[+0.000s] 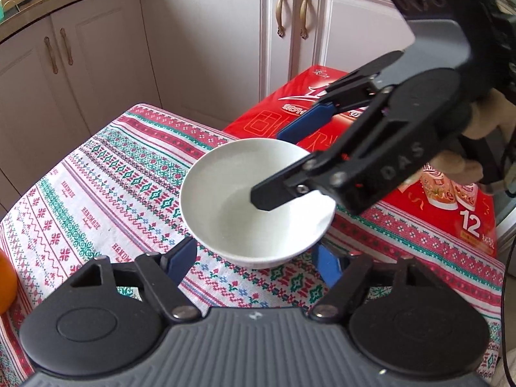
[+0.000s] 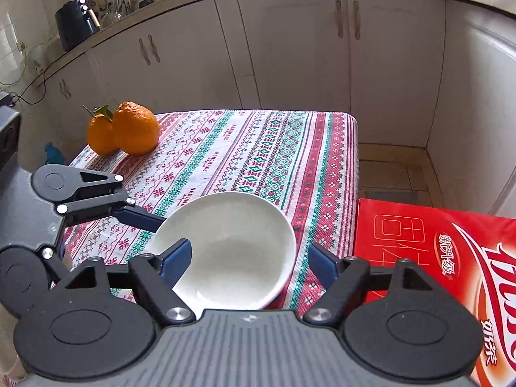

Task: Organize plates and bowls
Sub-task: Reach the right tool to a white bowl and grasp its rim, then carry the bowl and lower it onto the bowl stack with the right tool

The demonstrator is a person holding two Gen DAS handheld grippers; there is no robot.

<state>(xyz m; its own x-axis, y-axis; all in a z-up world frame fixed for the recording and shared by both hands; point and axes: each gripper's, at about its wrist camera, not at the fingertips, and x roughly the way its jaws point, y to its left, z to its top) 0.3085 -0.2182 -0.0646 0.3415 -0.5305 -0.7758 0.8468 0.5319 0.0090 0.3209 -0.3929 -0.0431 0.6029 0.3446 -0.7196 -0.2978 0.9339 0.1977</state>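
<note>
A white bowl sits on the patterned tablecloth near its right edge. It also shows in the right wrist view. My left gripper is open, its blue-padded fingers just in front of the bowl's near side. My right gripper is open and straddles the bowl's right rim, with one finger inside the bowl and the other finger outside beyond it. The left gripper's fingertip shows at the bowl's left side in the right wrist view.
A red printed box lies at the table's right side; it also shows in the right wrist view. Two oranges sit at the table's far left corner. White kitchen cabinets stand behind the table.
</note>
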